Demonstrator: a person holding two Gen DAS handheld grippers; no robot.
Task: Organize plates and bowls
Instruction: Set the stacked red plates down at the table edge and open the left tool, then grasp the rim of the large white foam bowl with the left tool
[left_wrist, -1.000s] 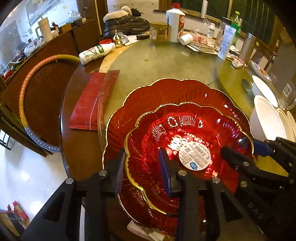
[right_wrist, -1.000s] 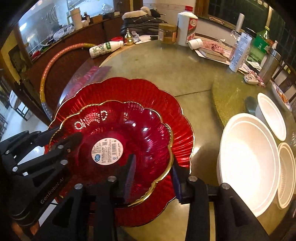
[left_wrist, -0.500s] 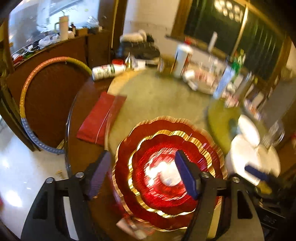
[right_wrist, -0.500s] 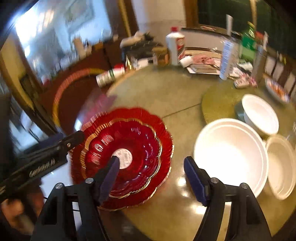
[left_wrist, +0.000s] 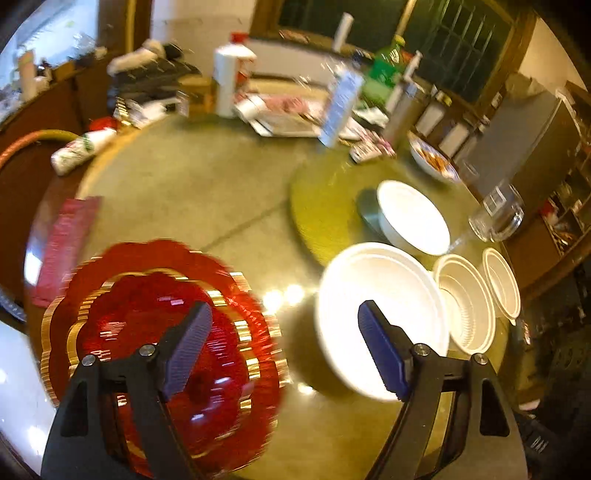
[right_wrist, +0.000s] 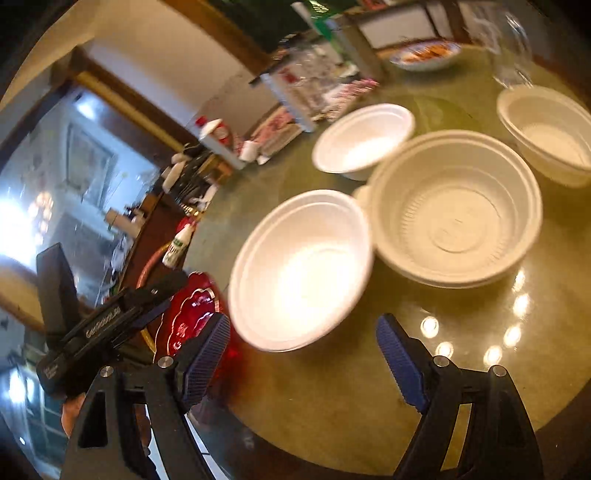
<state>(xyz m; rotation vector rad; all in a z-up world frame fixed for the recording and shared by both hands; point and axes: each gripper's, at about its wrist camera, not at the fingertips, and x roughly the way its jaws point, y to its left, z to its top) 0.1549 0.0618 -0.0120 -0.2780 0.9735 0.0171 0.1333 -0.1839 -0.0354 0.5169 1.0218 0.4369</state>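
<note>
Two red gold-rimmed scalloped plates (left_wrist: 147, 332) lie stacked, the smaller on the larger, at the near left of the round table. To their right sits a large white bowl (left_wrist: 380, 314), then a ribbed white bowl stack (left_wrist: 465, 302) and a small white bowl (left_wrist: 502, 288). My left gripper (left_wrist: 283, 314) hovers between the red plates and the large bowl, its jaws opening and empty. My right gripper (right_wrist: 303, 332) hangs over the near rim of the large white bowl (right_wrist: 299, 269), jaws opening, nothing between them. The red plates (right_wrist: 192, 317) and the left gripper (right_wrist: 173, 291) show at its left.
Another white bowl (left_wrist: 413, 218) sits on the yellow turntable (left_wrist: 325, 199), with a drinking glass (left_wrist: 496, 214) and a dish of food (left_wrist: 432, 158) beyond. Bottles and boxes (left_wrist: 340, 103) crowd the far side. A red packet (left_wrist: 62, 243) lies at the left edge.
Both grippers let go of the smaller red plate's rim and opened wide. They drew back and swung right towards the white bowls, and the right gripper rolled.
</note>
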